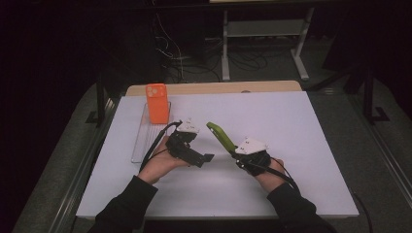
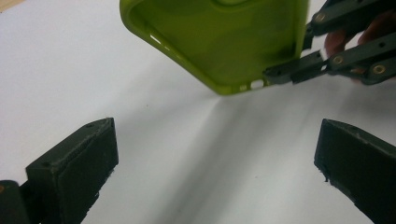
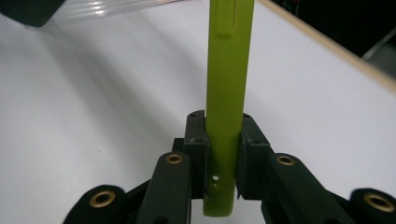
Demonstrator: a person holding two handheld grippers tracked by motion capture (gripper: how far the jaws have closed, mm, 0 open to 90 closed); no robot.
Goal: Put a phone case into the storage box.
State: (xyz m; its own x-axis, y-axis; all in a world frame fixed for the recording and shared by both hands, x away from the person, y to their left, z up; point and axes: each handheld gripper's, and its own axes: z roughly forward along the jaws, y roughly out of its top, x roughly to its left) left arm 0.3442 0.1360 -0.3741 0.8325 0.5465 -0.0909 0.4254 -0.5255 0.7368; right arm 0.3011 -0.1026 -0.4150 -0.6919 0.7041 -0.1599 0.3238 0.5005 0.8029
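A lime-green phone case point(image 1: 220, 135) is held above the white table, tilted up toward the far left. My right gripper point(image 1: 236, 153) is shut on its lower end; in the right gripper view both pads press the green phone case point(image 3: 227, 107) edge-on. My left gripper point(image 1: 206, 158) stands open just left of it, jaws wide with nothing between them; its own view has the green phone case point(image 2: 219, 42) ahead and above the bare table, with the right gripper's fingers point(image 2: 299, 72) on the case's corner. An orange phone case point(image 1: 157, 103) rests at the far end of a clear tray point(image 1: 142, 141).
The white table top point(image 1: 272, 184) spans the middle of the high view, with a wooden strip point(image 1: 214, 88) along its far edge. Dark floor, cables and a white stand point(image 1: 262, 43) lie beyond. The clear tray lies left of my left hand.
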